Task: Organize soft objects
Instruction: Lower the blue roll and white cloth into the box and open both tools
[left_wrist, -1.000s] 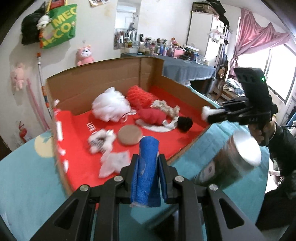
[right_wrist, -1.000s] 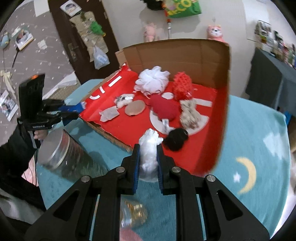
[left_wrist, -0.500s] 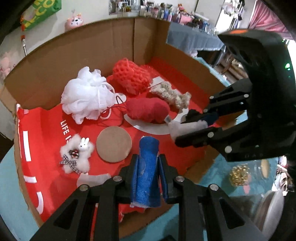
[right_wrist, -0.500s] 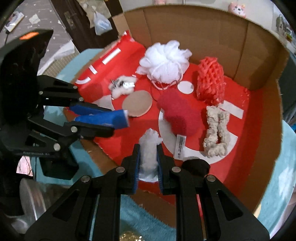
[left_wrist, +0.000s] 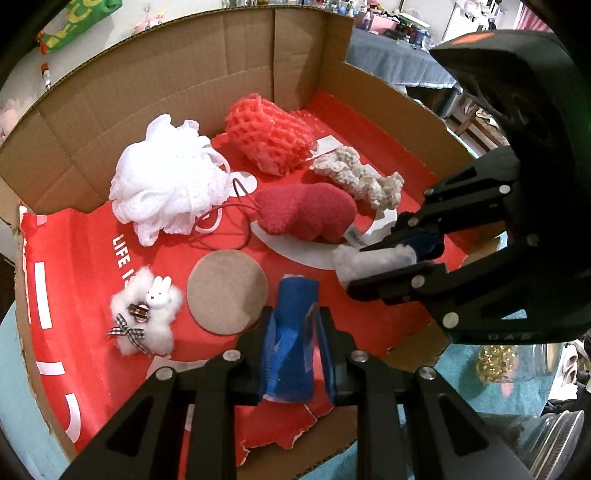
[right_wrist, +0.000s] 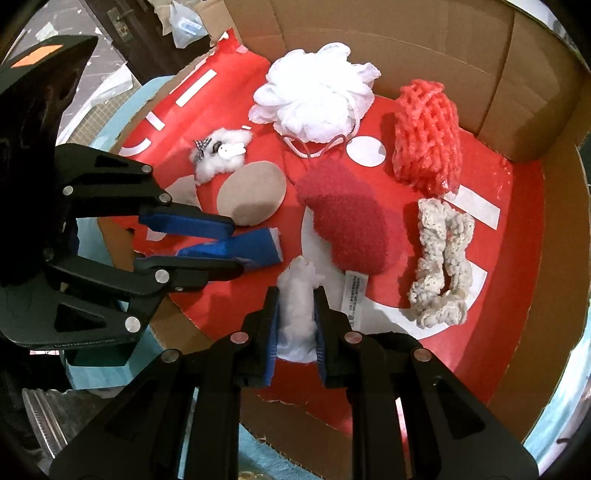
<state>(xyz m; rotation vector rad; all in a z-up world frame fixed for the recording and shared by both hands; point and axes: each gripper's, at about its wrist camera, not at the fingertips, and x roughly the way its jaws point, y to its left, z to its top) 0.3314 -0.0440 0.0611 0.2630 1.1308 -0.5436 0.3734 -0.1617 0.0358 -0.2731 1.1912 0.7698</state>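
Left tongs (left_wrist: 295, 328) clamp blue roll (left_wrist: 293, 332) over red-lined cardboard box (left_wrist: 147, 85). Right tongs (left_wrist: 373, 266) grip white wad (left_wrist: 369, 260). Inside: white mesh pouf (left_wrist: 166, 192), red plush (left_wrist: 306, 214), tan disc (left_wrist: 226, 290).

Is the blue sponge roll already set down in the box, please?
No: the left tongs are shut on the blue sponge roll, above the box floor.

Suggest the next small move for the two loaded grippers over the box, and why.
Probably lower both and open. The left gripper clamps a blue roll, the right gripper a white fluffy piece, and both hang over bare red lining inside the cardboard box near its front edge.
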